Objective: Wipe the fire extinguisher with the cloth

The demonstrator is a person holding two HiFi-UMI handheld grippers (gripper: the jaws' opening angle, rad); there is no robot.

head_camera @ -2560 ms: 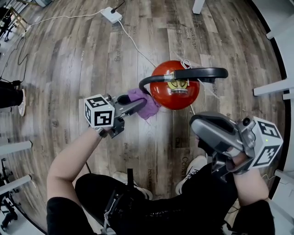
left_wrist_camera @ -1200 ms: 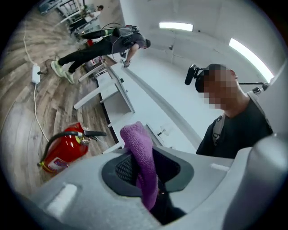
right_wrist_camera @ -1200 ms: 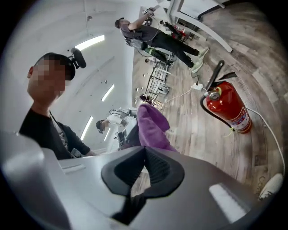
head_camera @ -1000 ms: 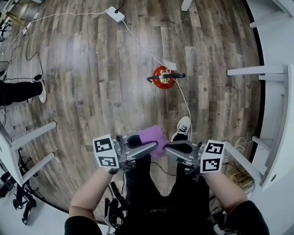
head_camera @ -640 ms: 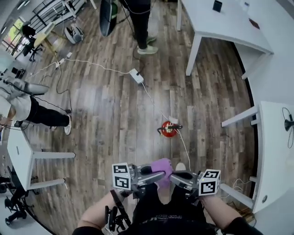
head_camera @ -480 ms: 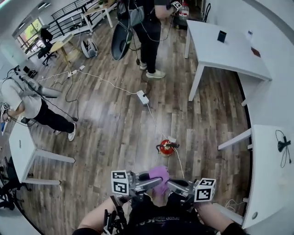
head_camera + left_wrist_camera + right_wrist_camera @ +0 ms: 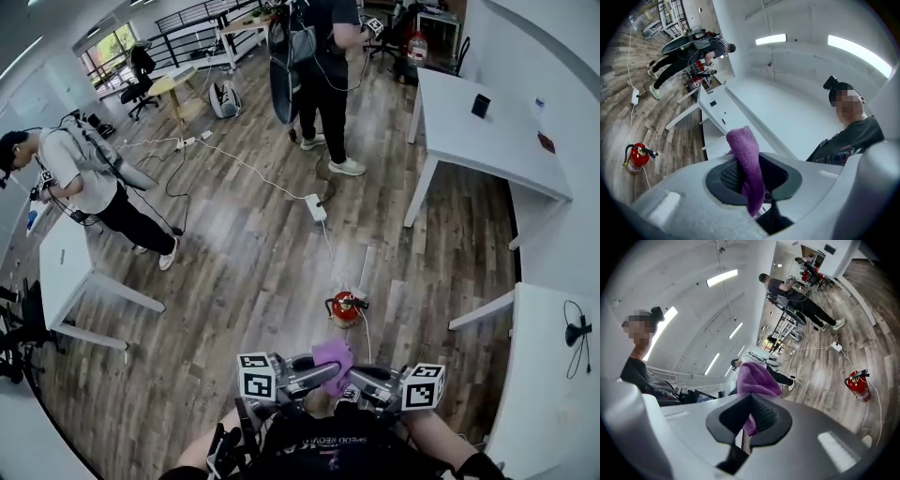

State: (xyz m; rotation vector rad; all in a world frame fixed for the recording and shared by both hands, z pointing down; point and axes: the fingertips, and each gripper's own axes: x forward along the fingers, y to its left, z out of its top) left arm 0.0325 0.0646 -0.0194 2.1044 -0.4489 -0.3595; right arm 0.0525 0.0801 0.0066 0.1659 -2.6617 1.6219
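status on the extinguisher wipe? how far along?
Done: purple cloth is up, pinched in the jaws of both left gripper and right gripper. In hand: cloth held near the body, clear of the fire extinguisher standing on the floor. Left: no wiping contact now; whether it's already clean can't be told.

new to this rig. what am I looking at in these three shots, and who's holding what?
There is no robot here. A person holds a two-jaw gripper in each hand. The head view comes from a camera on that person's head, looking down at a wooden floor. The other two views come from cameras riding on each gripper, looking along its jaws. A red fire extinguisher stands on the floor. The left gripper and right gripper are close to the body, both closed on one purple cloth. A white table and a standing person are farther off.
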